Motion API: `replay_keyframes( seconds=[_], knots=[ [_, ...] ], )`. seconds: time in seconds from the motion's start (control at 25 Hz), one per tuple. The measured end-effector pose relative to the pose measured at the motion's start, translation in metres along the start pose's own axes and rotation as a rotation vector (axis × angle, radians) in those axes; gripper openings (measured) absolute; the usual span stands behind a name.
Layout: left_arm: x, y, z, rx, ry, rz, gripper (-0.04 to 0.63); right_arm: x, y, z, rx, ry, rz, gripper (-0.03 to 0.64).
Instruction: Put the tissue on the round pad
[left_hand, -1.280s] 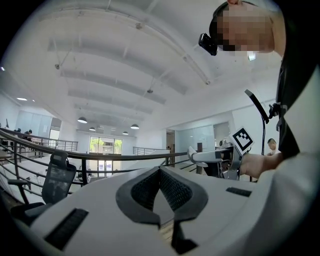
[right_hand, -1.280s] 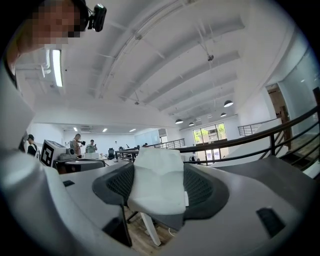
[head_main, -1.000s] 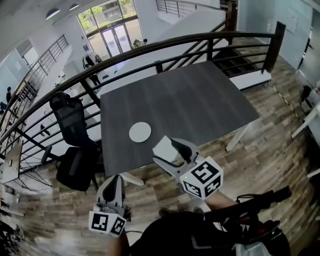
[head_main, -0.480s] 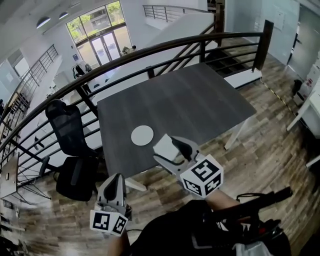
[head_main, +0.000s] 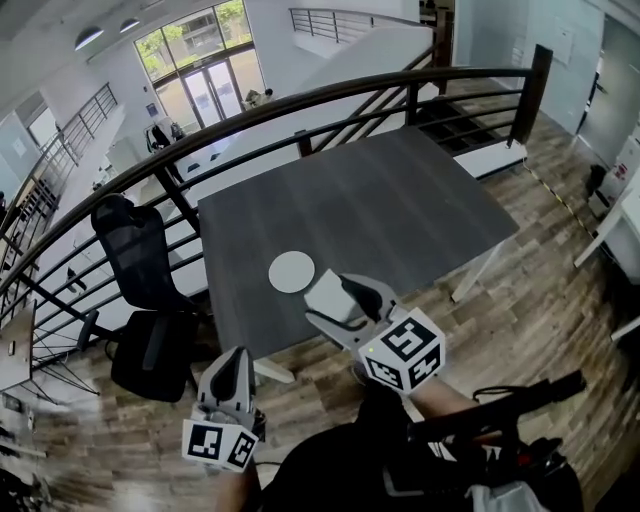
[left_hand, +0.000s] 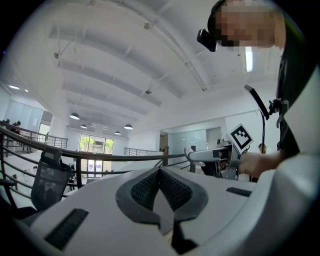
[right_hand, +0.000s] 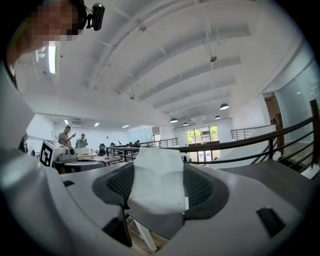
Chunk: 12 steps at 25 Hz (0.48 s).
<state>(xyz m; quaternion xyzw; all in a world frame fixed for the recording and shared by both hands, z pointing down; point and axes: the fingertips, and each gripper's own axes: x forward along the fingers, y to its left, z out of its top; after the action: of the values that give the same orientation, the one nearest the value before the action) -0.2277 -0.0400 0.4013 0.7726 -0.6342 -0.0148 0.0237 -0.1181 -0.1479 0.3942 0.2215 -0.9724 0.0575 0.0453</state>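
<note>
A white round pad (head_main: 291, 271) lies on the dark grey table (head_main: 380, 210), near its front left corner. My right gripper (head_main: 329, 301) hovers level just off the table's near edge, a short way right of and in front of the pad. It is shut on a white folded tissue (head_main: 322, 293). In the right gripper view the tissue (right_hand: 156, 190) fills the gap between the jaws of the right gripper (right_hand: 158, 172). My left gripper (head_main: 233, 358) hangs lower left over the wooden floor, shut and empty. In its own view, the left gripper (left_hand: 160, 173) has its pads touching.
A black railing (head_main: 300, 105) curves behind the table, with a drop beyond it. A black office chair (head_main: 135, 240) and a second black chair (head_main: 150, 345) stand left of the table. Wooden floor (head_main: 520, 310) runs right of the table.
The table and pad have drawn slightly nearer to both grippers. The right gripper still holds the tissue and the left stays shut.
</note>
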Motion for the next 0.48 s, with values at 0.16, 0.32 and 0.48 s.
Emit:
replay_keyframes(
  seconds=[0.16,0.32,0.48],
  knots=[
    [0.012,0.010,0.007,0.015,0.001,0.030,0.005,0.023,-0.015,0.002,0.012,0.008,0.018,0.314],
    [0.026,0.020,0.017,-0.003,-0.010,0.059,0.005,0.050,-0.035,0.009,0.003,0.008,0.043,0.314],
    [0.048,0.027,0.022,0.025,-0.001,0.078,0.005,0.072,-0.053,0.015,0.013,0.009,0.086,0.314]
  ],
)
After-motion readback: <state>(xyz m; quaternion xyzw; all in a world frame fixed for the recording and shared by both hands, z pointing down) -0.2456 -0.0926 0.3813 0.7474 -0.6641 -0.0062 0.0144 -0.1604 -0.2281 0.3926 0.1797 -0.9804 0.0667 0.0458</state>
